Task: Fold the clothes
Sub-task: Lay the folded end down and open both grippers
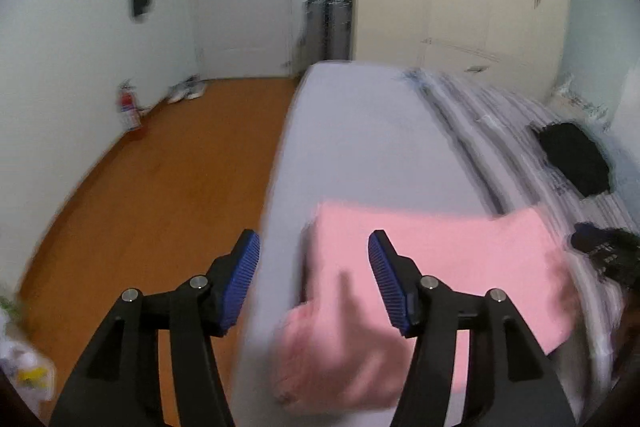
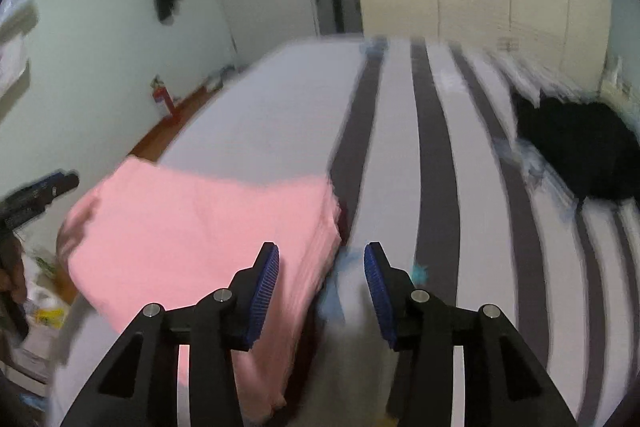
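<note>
A folded pink garment [image 1: 440, 259] lies near the bed's front left corner, with a bunched part hanging toward the edge. My left gripper [image 1: 314, 247] is open above the garment's left end and the bed edge, nothing between its blue pads. In the right wrist view the pink garment [image 2: 192, 227] sits left of my right gripper [image 2: 321, 259], which is open over the garment's right edge and the striped sheet. The other gripper shows at each view's side: right gripper [image 1: 608, 255], left gripper [image 2: 36, 195]. Both views are motion-blurred.
The bed [image 1: 360, 131] has a plain grey part and a striped sheet [image 2: 440, 147]. A black garment [image 2: 580, 147] lies at the far right. Wooden floor [image 1: 160, 187] is left of the bed, with a fire extinguisher [image 1: 129, 107], shoes, a door and wardrobes behind.
</note>
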`<state>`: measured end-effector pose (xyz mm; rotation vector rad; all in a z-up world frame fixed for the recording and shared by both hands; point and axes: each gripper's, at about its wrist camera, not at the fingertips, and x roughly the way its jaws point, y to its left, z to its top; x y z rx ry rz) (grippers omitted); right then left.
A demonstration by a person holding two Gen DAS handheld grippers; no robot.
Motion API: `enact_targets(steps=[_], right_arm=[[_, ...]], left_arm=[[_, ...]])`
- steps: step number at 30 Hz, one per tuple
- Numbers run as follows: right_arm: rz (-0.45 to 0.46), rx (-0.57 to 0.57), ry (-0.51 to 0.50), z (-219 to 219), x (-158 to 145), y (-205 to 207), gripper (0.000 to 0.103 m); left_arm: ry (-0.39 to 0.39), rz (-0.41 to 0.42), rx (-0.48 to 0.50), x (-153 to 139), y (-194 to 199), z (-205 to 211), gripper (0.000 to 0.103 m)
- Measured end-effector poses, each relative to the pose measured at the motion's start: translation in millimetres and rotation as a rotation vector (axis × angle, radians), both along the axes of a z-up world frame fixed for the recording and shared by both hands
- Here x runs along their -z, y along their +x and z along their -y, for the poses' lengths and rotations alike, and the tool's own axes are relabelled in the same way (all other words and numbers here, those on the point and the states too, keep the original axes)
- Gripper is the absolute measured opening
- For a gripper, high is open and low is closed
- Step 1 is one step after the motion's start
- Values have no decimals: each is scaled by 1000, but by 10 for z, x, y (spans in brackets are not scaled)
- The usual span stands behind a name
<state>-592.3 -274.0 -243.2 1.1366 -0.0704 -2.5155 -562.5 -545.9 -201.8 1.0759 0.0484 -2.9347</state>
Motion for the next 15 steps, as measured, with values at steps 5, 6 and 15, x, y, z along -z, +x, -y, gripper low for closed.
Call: enact_targets(steps=[5,6,15], right_arm=[[-14,-12,45,458,-42,-238,29],[9,-5,42,528,12,-314,26],[59,59,8,347,370,-498,9]], left_arm=[[3,83,57,167,-456,-251,12],[11,116,44,256,-536,-237,7],[35,189,-36,700,-593,-2,2]])
